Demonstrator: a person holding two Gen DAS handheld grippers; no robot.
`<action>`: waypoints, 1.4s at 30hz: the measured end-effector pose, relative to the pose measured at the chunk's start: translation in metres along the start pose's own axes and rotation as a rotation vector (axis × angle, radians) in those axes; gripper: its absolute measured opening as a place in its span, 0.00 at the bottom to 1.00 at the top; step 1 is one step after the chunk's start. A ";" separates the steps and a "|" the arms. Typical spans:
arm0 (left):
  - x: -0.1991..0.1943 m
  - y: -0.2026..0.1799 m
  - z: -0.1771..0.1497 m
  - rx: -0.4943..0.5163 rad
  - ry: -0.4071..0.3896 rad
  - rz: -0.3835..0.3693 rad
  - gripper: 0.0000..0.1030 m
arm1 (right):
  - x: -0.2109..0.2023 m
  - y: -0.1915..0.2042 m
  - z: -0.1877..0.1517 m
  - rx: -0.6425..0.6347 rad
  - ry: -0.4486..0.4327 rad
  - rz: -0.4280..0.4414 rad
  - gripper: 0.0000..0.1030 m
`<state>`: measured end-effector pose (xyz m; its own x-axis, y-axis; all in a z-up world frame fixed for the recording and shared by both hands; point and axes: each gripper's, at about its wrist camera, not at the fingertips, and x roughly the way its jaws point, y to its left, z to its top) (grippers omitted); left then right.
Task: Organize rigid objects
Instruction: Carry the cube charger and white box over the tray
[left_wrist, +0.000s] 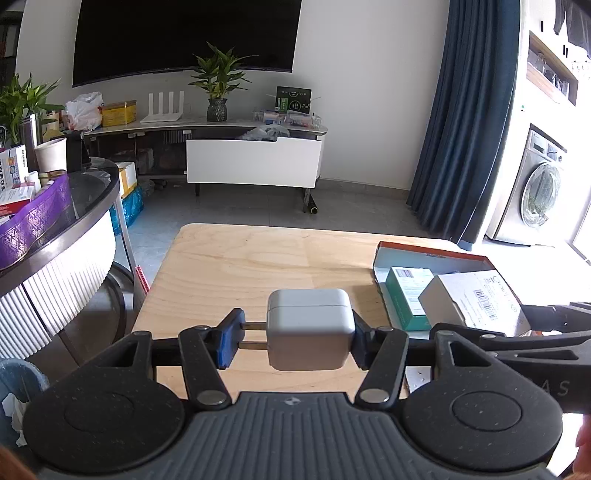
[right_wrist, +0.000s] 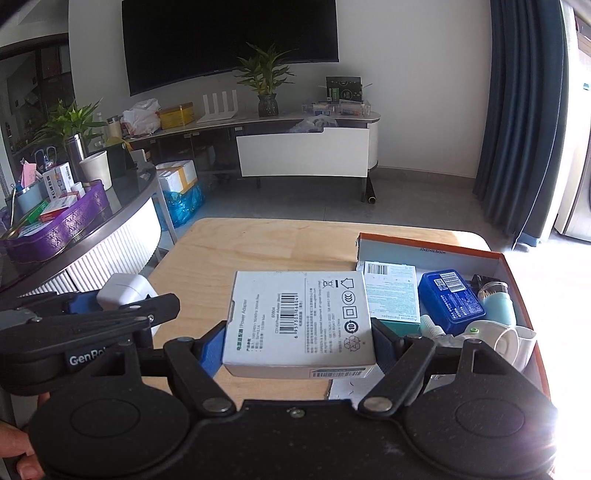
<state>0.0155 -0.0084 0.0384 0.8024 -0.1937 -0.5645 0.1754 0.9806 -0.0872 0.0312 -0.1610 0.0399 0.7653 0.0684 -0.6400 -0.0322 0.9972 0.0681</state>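
Gripping now: both tools carry something above the wooden table (left_wrist: 229, 266).
Left gripper (left_wrist: 295, 338): jaws pinch a white charger (left_wrist: 309, 332) sideways, one pad on its body, the other at the tips of its two metal prongs.
Right gripper (right_wrist: 299, 345): jaws clamp a white adapter box (right_wrist: 300, 321) by its left and right edges, barcode side up.
Orange tray (right_wrist: 517, 266): sits at the right of the table, holding a teal box (right_wrist: 391, 295), a blue case (right_wrist: 452, 301) and small bottles.
Adapter box position: over the table, overlapping the tray's left edge.
Charger position: held clear of the tabletop, left of the tray.
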 end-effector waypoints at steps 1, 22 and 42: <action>-0.001 -0.003 0.000 0.000 -0.001 -0.006 0.57 | -0.003 -0.003 -0.001 0.002 -0.003 -0.008 0.89; -0.011 -0.066 -0.013 0.077 0.005 -0.124 0.57 | -0.064 -0.071 -0.034 0.114 -0.039 -0.106 0.89; 0.003 -0.126 -0.023 0.177 0.027 -0.231 0.57 | -0.087 -0.130 -0.047 0.221 -0.068 -0.206 0.89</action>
<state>-0.0170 -0.1323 0.0286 0.7144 -0.4086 -0.5681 0.4507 0.8897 -0.0731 -0.0617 -0.2949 0.0505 0.7830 -0.1440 -0.6051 0.2631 0.9582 0.1124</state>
